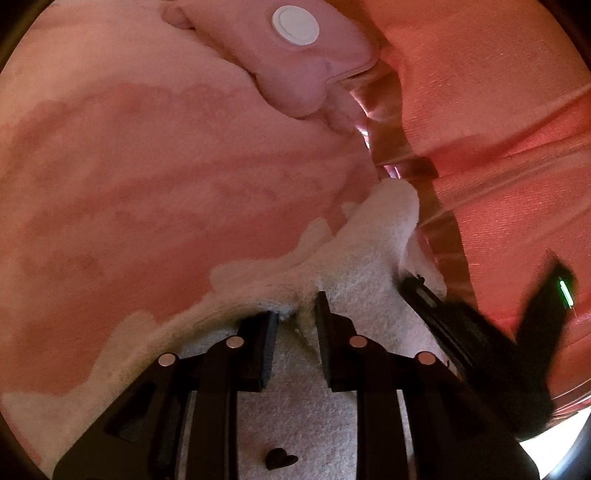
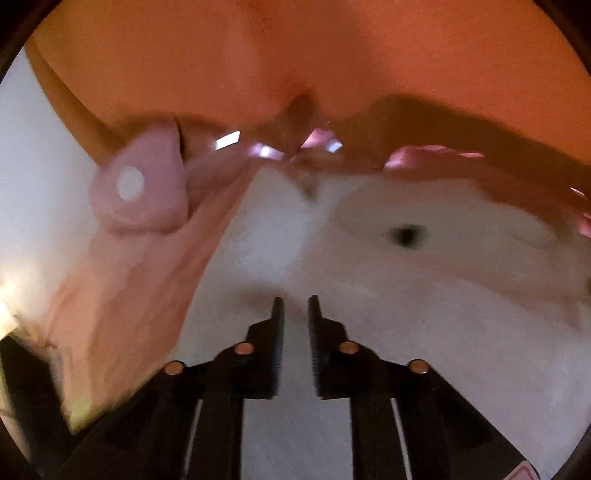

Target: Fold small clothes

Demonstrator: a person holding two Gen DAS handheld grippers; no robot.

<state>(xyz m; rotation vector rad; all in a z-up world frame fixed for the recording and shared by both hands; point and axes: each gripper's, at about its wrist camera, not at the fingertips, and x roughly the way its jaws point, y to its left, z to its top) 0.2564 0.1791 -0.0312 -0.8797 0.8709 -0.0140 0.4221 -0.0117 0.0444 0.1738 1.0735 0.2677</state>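
Note:
A small fleece garment, pink [image 1: 155, 177] with a fuzzy white part [image 1: 362, 266], fills the left wrist view. A pink flap with a round white button [image 1: 295, 21] lies at the top. My left gripper [image 1: 297, 308] is shut on the white fleece edge, bunched between the fingers. The right gripper [image 1: 436, 299] shows as a dark blurred shape at the right, also at the white fleece. In the right wrist view, my right gripper [image 2: 295, 306] has its jaws close together on white fleece [image 2: 424, 295]. The pink flap with its button [image 2: 130, 183] hangs at the left.
An orange-red surface [image 1: 498, 110] lies beyond the garment at the right, and fills the top of the right wrist view [image 2: 295, 55]. A shiny strip [image 1: 388, 122] runs along its edge. A black heart mark [image 1: 280, 459] sits on the white fleece below my left gripper.

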